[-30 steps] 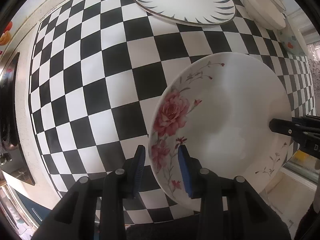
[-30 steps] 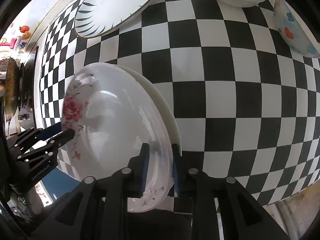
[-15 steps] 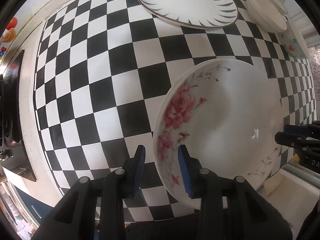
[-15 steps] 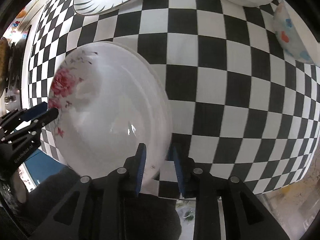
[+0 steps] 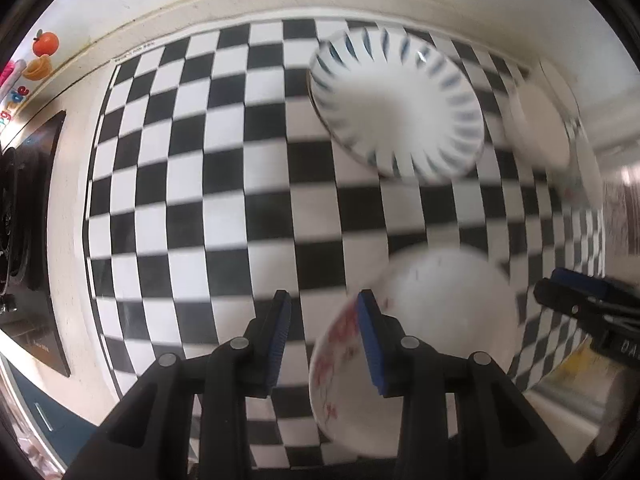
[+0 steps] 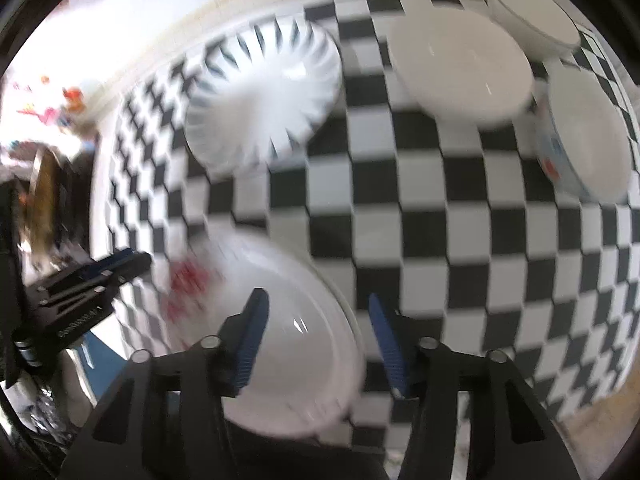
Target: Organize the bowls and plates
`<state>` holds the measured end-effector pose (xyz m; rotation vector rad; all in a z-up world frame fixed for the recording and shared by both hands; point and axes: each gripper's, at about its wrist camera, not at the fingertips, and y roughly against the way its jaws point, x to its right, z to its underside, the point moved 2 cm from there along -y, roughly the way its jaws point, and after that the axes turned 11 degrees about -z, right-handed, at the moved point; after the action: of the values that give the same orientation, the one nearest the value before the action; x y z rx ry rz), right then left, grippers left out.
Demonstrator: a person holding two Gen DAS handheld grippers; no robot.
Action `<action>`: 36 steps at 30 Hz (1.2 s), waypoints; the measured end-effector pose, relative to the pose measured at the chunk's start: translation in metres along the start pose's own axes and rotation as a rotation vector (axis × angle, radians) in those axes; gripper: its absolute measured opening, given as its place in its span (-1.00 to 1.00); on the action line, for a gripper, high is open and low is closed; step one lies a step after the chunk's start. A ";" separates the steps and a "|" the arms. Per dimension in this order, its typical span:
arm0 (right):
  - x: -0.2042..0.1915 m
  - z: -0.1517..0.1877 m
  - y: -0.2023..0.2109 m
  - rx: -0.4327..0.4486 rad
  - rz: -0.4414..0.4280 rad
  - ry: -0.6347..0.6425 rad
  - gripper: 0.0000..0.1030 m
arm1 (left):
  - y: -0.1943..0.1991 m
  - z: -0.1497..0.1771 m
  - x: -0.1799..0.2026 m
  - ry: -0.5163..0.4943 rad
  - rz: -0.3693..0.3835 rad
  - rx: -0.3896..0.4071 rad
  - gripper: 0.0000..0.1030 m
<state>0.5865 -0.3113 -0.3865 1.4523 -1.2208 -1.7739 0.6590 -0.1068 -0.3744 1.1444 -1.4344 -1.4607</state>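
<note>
Showing plain bowl (image 6: 460,68) clearly, right view only

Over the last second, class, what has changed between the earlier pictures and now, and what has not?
Both grippers have let go of the floral plate. The right gripper, earlier clamped on its rim, is now open and drawn back; the left gripper has also pulled back, its jaws apart. The floral plate lies on the plain plate on the checkered mat. The blue-striped plate and the bowls stayed put.
</note>
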 end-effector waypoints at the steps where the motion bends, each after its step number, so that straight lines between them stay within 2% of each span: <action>1: -0.001 -0.006 -0.002 0.014 -0.009 -0.006 0.10 | 0.001 -0.012 -0.004 0.012 0.007 0.001 -0.38; 5: 0.007 -0.046 -0.009 0.048 -0.033 -0.062 0.11 | -0.002 -0.055 -0.019 0.080 0.035 0.013 -0.37; 9: 0.018 -0.081 -0.025 0.090 -0.071 -0.145 0.11 | -0.012 -0.092 -0.026 0.101 0.069 0.023 -0.38; 14: 0.030 -0.118 -0.048 0.121 -0.061 -0.194 0.10 | -0.035 -0.139 -0.022 0.054 0.053 0.016 -0.38; 18: 0.028 -0.136 -0.065 0.134 -0.031 -0.188 0.09 | -0.053 -0.161 -0.013 -0.016 0.035 0.009 -0.38; 20: 0.027 -0.142 -0.071 0.133 -0.026 -0.184 0.03 | -0.061 -0.169 -0.010 -0.036 0.043 0.001 -0.38; 23: 0.025 -0.145 -0.080 0.118 -0.028 -0.180 -0.17 | -0.071 -0.177 -0.007 -0.052 0.046 -0.016 -0.38; 26: 0.023 -0.147 -0.087 0.106 0.002 -0.170 -0.25 | -0.076 -0.181 -0.004 -0.069 0.074 -0.023 -0.38; 27: 0.024 -0.148 -0.087 0.103 0.007 -0.169 -0.27 | -0.078 -0.182 -0.001 -0.074 0.086 -0.023 -0.40; 28: 0.024 -0.148 -0.088 0.101 0.013 -0.166 -0.32 | -0.078 -0.182 0.002 -0.079 0.094 -0.019 -0.54; 31: 0.026 -0.147 -0.089 0.097 0.033 -0.155 -0.57 | -0.075 -0.179 0.004 -0.099 0.085 -0.006 -0.55; 36: 0.025 -0.142 -0.092 0.056 -0.005 -0.120 -0.65 | -0.074 -0.159 -0.008 -0.074 0.078 -0.015 -0.55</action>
<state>0.7276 -0.3348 -0.4806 1.3975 -1.3387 -1.8673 0.8172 -0.1416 -0.4410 1.0238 -1.4992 -1.4704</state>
